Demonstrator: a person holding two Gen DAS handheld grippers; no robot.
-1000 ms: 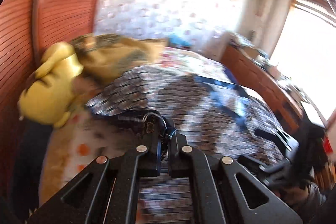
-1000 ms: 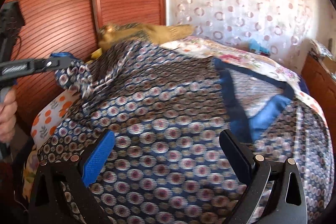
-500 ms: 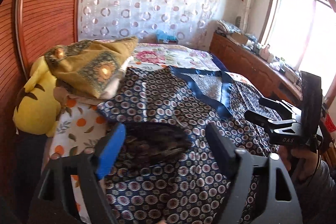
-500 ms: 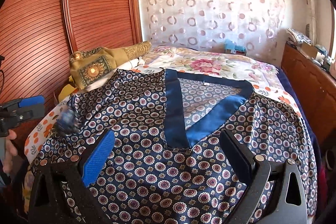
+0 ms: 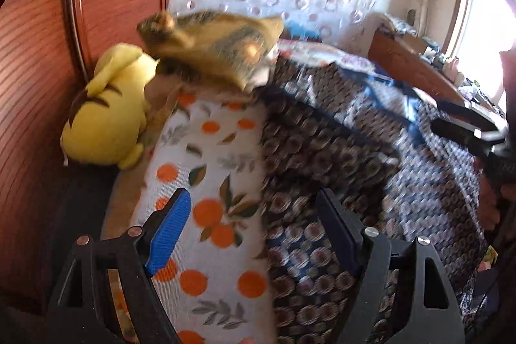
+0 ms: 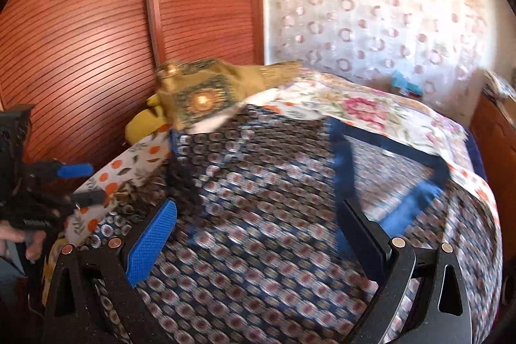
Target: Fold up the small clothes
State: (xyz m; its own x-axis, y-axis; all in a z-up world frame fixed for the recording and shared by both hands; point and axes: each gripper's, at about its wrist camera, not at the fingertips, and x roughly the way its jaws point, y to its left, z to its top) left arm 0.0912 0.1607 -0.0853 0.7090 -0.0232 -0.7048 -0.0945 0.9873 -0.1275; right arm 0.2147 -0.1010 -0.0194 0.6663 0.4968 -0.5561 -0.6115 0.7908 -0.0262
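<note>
- Patterned garment (image 6: 274, 192), dark blue with small round motifs and a plain blue neck band (image 6: 342, 170), lies spread flat across the bed, neckline towards the far side.
- Its left edge runs along the orange-print sheet (image 5: 209, 170), which shows bare beside it on the bed's left side.
- Left tongs (image 5: 254, 231) stand wide apart and hold nothing; seen from the left wrist, the blue pad hangs over the orange-print sheet and the black pad over the garment's edge, so that the edge falls in the gap between them.
- Right tongs (image 6: 258, 234) are likewise spread wide with nothing gripped, over the middle of the garment, below the neck band.
- In the right wrist view the left tongs (image 6: 85, 182) appear at the far left, a hand (image 6: 22, 240) around the handle, near the bed's left edge.
- Both views are motion-blurred, so whether either pad touches the cloth cannot be told.
- A yellow plush toy (image 5: 106, 112) sits against the wooden headboard (image 6: 80, 54), next to a mustard-gold cushion (image 6: 200, 95) that touches the garment's upper left corner.
- Floral bedspread (image 6: 364, 108) covers the far part of the bed, before a curtain (image 6: 371, 8) with ring patterns.
</note>
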